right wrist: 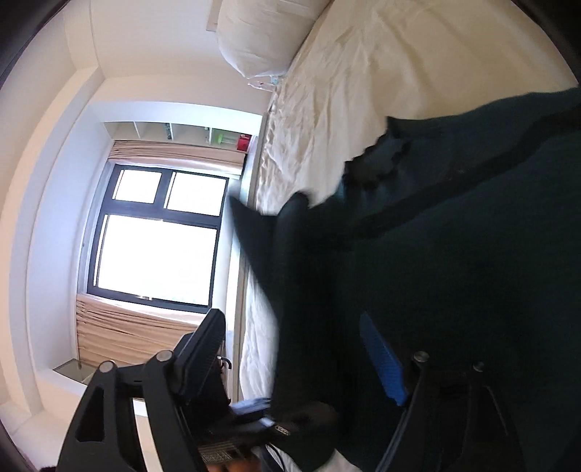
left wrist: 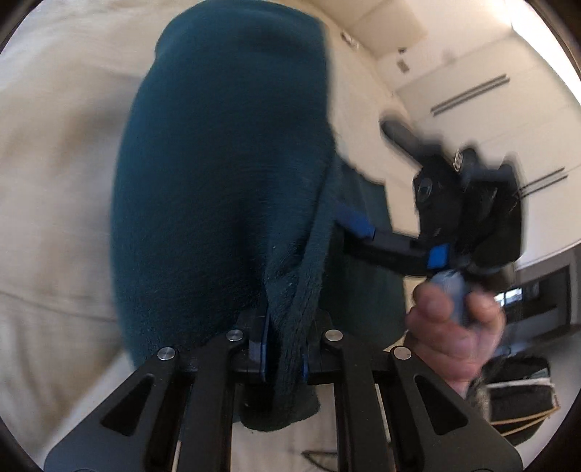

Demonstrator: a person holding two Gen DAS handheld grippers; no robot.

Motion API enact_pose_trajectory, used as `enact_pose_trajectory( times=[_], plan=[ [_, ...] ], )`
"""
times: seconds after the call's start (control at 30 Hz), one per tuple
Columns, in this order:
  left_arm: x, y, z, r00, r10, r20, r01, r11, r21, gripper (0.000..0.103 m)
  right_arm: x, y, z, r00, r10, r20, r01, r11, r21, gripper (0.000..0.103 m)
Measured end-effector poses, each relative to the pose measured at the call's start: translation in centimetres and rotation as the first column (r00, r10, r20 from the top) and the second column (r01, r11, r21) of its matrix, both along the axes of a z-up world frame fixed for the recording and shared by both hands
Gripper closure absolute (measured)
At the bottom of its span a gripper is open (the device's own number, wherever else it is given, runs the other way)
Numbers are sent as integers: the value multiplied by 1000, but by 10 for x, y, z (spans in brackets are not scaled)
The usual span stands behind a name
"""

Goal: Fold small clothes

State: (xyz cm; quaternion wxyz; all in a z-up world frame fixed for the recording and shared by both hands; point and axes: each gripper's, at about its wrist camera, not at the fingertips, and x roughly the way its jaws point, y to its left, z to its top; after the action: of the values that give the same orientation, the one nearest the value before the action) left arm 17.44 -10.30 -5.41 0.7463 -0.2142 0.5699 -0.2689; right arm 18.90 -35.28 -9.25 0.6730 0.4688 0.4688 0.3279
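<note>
A dark teal fleece garment (left wrist: 218, 181) hangs in the air above the cream bed sheet (left wrist: 54, 181). My left gripper (left wrist: 285, 357) is shut on a bunched edge of the garment, which runs down between its blue pads. My right gripper (left wrist: 354, 221) shows at the right of the left wrist view, held by a hand (left wrist: 457, 326), with one blue finger against the garment's far edge. In the right wrist view the garment (right wrist: 454, 272) looks almost black and fills the right half. The right gripper (right wrist: 301, 348) stands wide open, its blue pad (right wrist: 383, 359) against the cloth.
The bed sheet (right wrist: 363, 90) stretches away with a large cream pillow (right wrist: 261, 32) at its head. A bright window (right wrist: 156, 250) with beige curtains is beside the bed. A wardrobe wall (left wrist: 490, 90) and a dark bag (left wrist: 519, 399) lie behind the right hand.
</note>
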Motion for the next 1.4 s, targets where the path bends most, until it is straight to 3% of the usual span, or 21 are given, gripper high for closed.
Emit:
enact_pose_trajectory(
  times=[0.13, 0.27, 0.33, 0.43, 0.47, 0.63, 0.87, 1.07, 1.17, 1.2, 1.23, 1.3, 1.4],
  plan=[
    [-12, -20, -11, 999, -50, -11, 51, 998, 39, 92, 9, -2, -11, 999, 13, -38, -14, 999, -43, 25],
    [-13, -17, -4, 999, -50, -8, 50, 998, 42, 92, 17, -1, -15, 999, -2, -44, -2, 997, -80, 48],
    [-14, -21, -3, 999, -54, -2, 54, 997, 48, 92, 18, -3, -14, 999, -22, -46, 16, 992, -126, 59],
    [-18, -27, 2, 998, -63, 6, 63, 996, 64, 92, 16, -8, -8, 998, -40, -39, 31, 978, -205, 85],
    [-19, -30, 3, 998, -69, 9, 69, 996, 60, 92, 15, -10, -5, 998, -47, -34, 38, 972, -234, 87],
    [-20, -38, 16, 993, -118, 30, 117, 992, 46, 92, 10, -32, 12, 998, -56, -6, 51, 944, -326, 89],
    [-16, -98, 41, 972, -221, 78, 220, 975, 30, 92, 6, -96, 31, 997, -83, -3, 75, 917, -391, 89],
    [-26, -109, 24, 960, -270, 79, 268, 963, 40, 88, 10, -146, 10, 987, -135, -90, 86, 905, -416, 89],
    [-29, -101, 16, 962, -272, 38, 272, 962, 14, 77, 2, -159, -15, 977, -168, -127, 107, 916, -386, 88],
    [-32, -96, 17, 960, -279, 34, 279, 960, 6, 67, -2, -162, -20, 975, -180, -127, 121, 920, -374, 87],
    [-36, -90, 19, 957, -287, 37, 287, 958, -5, 47, -5, -164, -23, 974, -191, -125, 135, 923, -361, 87],
    [-47, -70, 32, 955, -291, 66, 293, 956, -25, 29, -12, -170, -24, 969, -213, -122, 163, 930, -330, 81],
    [-56, -33, 54, 945, -307, 116, 316, 946, -66, 28, -24, -170, -20, 968, -212, -131, 166, 940, -299, 63]
  ],
)
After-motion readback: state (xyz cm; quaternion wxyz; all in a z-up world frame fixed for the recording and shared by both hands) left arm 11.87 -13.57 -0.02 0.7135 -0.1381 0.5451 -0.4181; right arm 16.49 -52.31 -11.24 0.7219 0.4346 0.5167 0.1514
